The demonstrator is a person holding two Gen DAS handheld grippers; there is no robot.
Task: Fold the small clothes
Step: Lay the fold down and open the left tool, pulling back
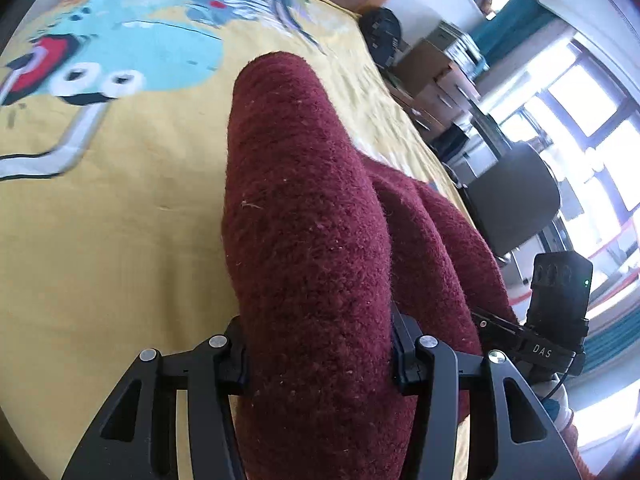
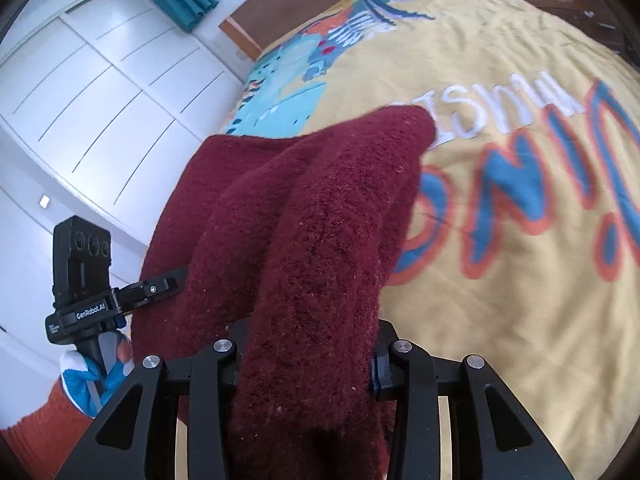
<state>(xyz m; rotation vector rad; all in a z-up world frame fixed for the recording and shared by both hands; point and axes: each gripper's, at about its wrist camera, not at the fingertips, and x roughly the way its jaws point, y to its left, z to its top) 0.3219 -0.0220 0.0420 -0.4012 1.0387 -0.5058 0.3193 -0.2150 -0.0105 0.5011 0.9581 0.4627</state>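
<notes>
Maroon knit garment is bunched up thick and fuzzy, and it's caught in both grippers at once, lifted over the yellow bedspread rather than lying flat on it.

Starting on the left: the left gripper has its two black fingers pinching a fat roll of the knit. The fabric fills the whole gap between them and runs forward and up from the jaws, ending in a rounded hump over the bedspread's blue cartoon print. A second fold of the same garment trails off to the right, toward the other handheld unit, which shows at the right edge of that view with a black camera block on top.

Moving right: the right gripper is clamped on another bunch of the garment the same way, pads pressing in from both sides. From there the knit fans out forward and leftward, with one corner poking out over the white lettering on the bedspread and the big orange-and-blue letters beside it. In that view the left gripper sits at the left with the cloth running from it, held by a hand in a blue and white glove with an orange sleeve behind it.

White wardrobe doors fill the background there, and a dark office chair stands by bright windows in the left wrist view.
</notes>
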